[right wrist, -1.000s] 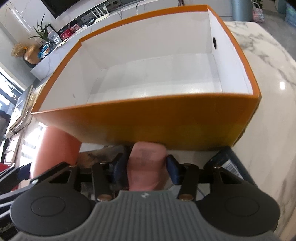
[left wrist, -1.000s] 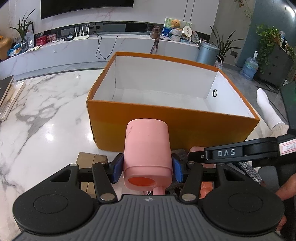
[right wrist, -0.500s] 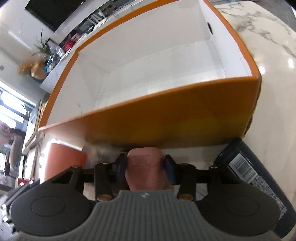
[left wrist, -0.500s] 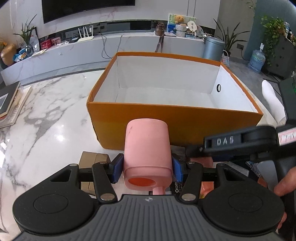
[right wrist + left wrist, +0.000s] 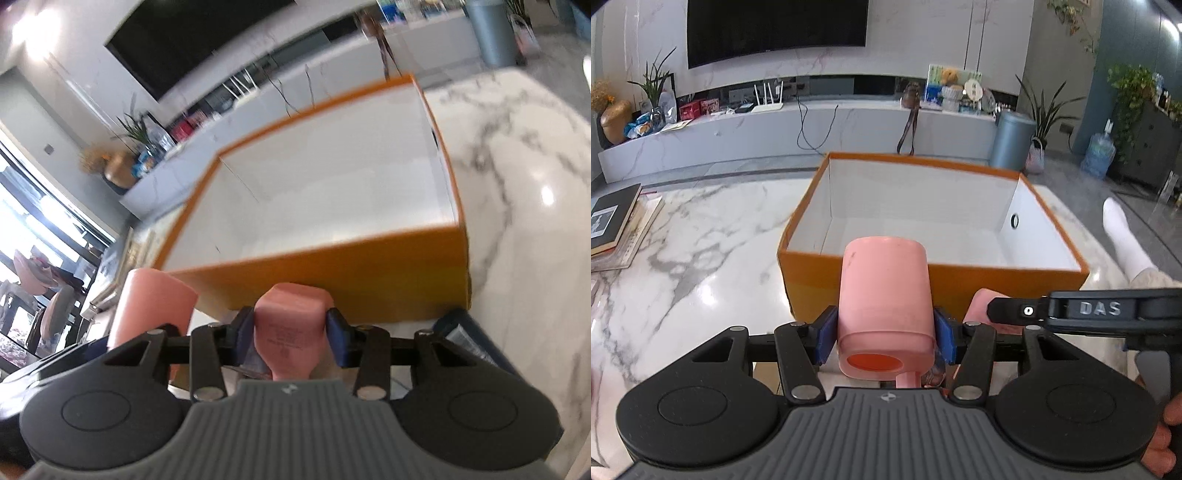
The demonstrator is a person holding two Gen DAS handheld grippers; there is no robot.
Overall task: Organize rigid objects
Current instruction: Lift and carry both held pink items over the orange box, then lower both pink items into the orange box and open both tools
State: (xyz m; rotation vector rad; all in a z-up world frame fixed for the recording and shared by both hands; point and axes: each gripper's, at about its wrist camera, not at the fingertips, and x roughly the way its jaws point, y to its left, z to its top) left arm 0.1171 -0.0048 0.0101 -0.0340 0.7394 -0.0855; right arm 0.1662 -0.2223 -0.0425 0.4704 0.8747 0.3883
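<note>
My left gripper (image 5: pixel 884 338): clamps the pink cup (image 5: pixel 884 299).
My right gripper (image 5: pixel 291 334): jaws just closing, pinching a pink bottle (image 5: pixel 291 325).
Orange box (image 5: pixel 1008 284): just ahead.

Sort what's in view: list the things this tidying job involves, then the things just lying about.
In the job: pink cup in the left gripper; pink bottle in the right gripper; orange box.

Lying about: books; dark bottle; grey bin.
</note>
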